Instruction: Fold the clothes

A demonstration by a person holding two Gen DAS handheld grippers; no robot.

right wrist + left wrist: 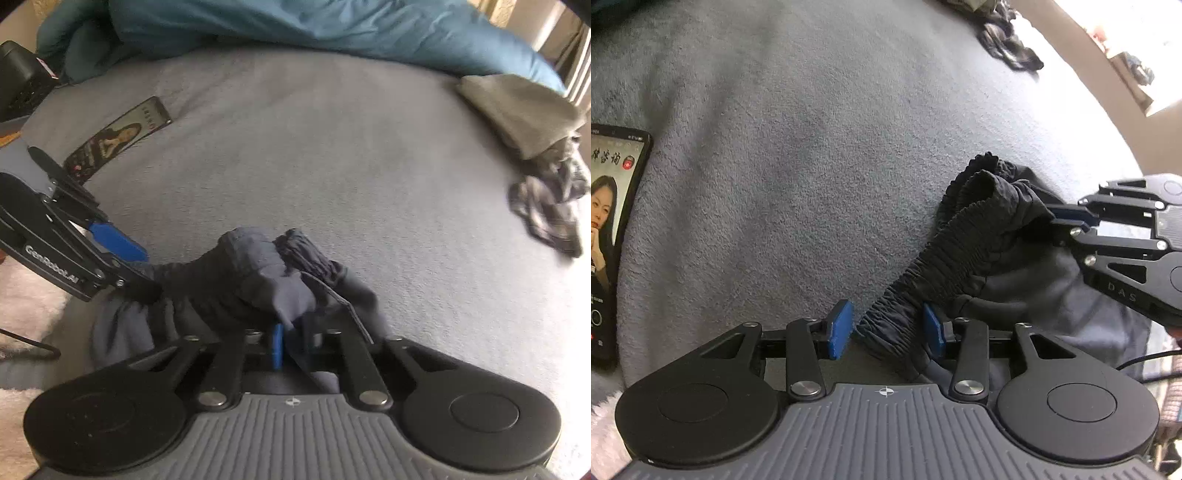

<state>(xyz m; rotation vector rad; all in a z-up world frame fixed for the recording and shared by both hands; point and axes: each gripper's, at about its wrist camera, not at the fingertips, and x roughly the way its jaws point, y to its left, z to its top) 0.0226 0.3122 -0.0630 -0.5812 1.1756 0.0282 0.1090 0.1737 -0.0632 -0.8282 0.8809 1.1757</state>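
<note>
Dark shorts with a gathered elastic waistband (960, 236) lie bunched at the near edge of the grey bed sheet (794, 147). In the left wrist view, the waistband runs down between the blue pads (842, 328) of my left gripper (888, 330), filling the gap from pad to pad. My right gripper (1054, 218) comes in from the right, shut on the shorts' dark fabric further along. In the right wrist view, the shorts (258, 280) are heaped in front of my right gripper (282, 343), whose pads pinch a fold. My left gripper (144, 273) holds the left end.
A phone (613, 236) with a lit screen lies on the sheet to the left. A crumpled dark garment (546, 206) and a folded olive cloth (517, 110) sit at the far right. A blue duvet (332, 26) lines the back. A white rug (22, 295) is below the bed edge.
</note>
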